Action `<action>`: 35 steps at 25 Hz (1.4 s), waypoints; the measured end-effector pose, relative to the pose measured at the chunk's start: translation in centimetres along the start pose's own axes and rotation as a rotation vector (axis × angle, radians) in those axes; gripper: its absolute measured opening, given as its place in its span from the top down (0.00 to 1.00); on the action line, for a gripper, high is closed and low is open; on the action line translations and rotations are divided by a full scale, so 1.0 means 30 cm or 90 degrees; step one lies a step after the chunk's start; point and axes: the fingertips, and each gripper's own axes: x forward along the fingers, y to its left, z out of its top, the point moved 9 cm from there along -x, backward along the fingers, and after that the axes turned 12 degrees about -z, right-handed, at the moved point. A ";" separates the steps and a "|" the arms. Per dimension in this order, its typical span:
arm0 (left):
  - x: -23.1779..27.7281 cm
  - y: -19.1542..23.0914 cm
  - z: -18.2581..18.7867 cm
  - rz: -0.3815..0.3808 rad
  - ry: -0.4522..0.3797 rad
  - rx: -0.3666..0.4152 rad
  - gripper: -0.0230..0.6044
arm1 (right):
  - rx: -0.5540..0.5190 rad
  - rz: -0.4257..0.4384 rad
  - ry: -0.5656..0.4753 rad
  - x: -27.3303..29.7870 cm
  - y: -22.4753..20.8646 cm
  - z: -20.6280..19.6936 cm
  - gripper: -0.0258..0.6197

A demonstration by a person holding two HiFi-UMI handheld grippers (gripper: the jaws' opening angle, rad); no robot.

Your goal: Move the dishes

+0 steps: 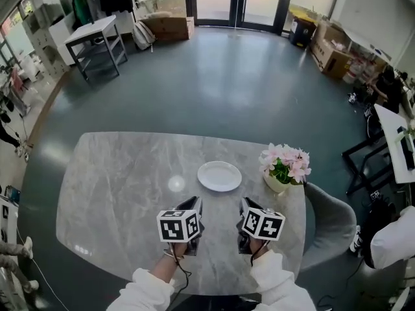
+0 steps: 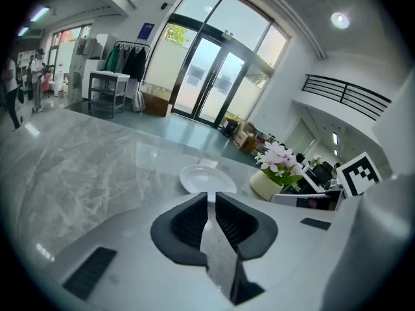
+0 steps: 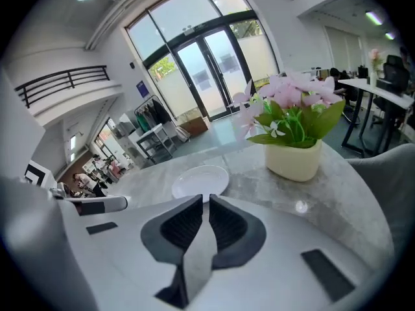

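A white plate (image 1: 220, 175) lies empty on the grey marble table (image 1: 123, 186), right of centre. The same plate (image 2: 207, 177) shows just beyond the left jaws, and the plate (image 3: 200, 181) shows beyond the right jaws too. My left gripper (image 1: 194, 206) hovers near the table's front edge, a little short of the plate and to its left. Its jaws are shut with nothing between them. My right gripper (image 1: 245, 207) sits beside it, just short of the plate's right side, also shut and empty.
A cream pot of pink flowers (image 1: 283, 168) stands right of the plate near the table's right edge. A grey chair (image 1: 331, 222) is tucked at the right side. Dark floor surrounds the table; desks and boxes (image 1: 331, 50) line the room.
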 end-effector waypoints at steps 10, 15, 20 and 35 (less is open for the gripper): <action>-0.307 -0.137 -0.168 -0.032 -0.022 0.007 0.95 | -0.028 0.015 -0.058 -0.348 0.032 -0.174 0.86; -0.414 -0.212 -0.167 -0.032 -0.059 0.060 0.95 | -0.029 0.020 -0.098 -0.470 0.048 -0.206 0.87; -0.476 -0.263 -0.183 -0.027 -0.080 0.081 0.95 | -0.033 0.026 -0.129 -0.542 0.079 -0.233 0.87; -0.490 -0.386 -0.254 0.021 -0.078 0.050 0.95 | -0.032 0.063 -0.139 -0.639 0.022 -0.247 0.87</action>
